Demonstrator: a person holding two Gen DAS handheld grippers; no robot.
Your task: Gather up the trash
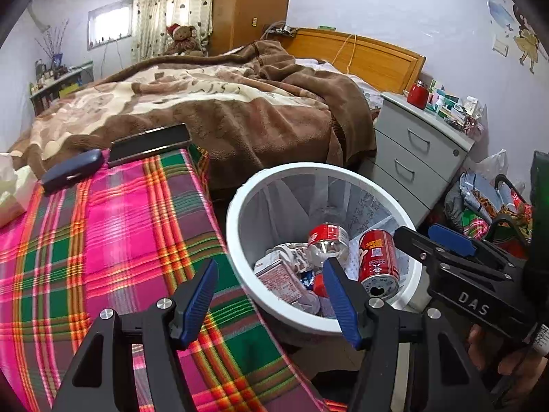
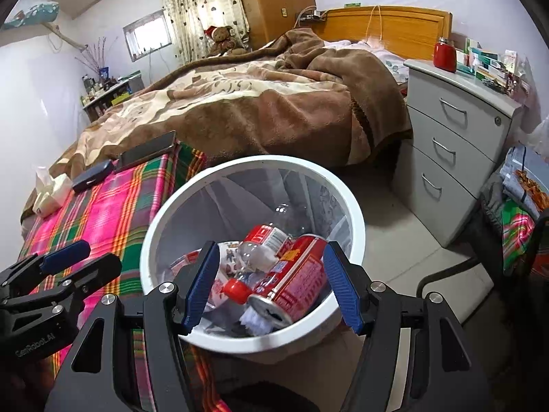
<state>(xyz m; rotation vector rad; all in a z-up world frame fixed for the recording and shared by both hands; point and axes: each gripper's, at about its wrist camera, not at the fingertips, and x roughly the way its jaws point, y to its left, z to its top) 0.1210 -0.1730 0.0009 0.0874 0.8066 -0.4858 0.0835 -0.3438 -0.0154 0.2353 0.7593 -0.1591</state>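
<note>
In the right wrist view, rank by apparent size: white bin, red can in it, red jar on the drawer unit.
1. White bin, by far the largest.
2. Red can.
3. Red jar, though it stands farther from the camera, so its true size is unsure.

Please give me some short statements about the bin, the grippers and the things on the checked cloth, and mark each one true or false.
1. The white bin holds a red can. True.
2. The left gripper holds a bottle. False: its jaws are open and empty.
3. The right gripper is open above the bin. True.
4. The bin stands on the bed. False: it stands on the floor, beside the checked cloth.
5. A tissue pack lies on the checked cloth. True.
</note>
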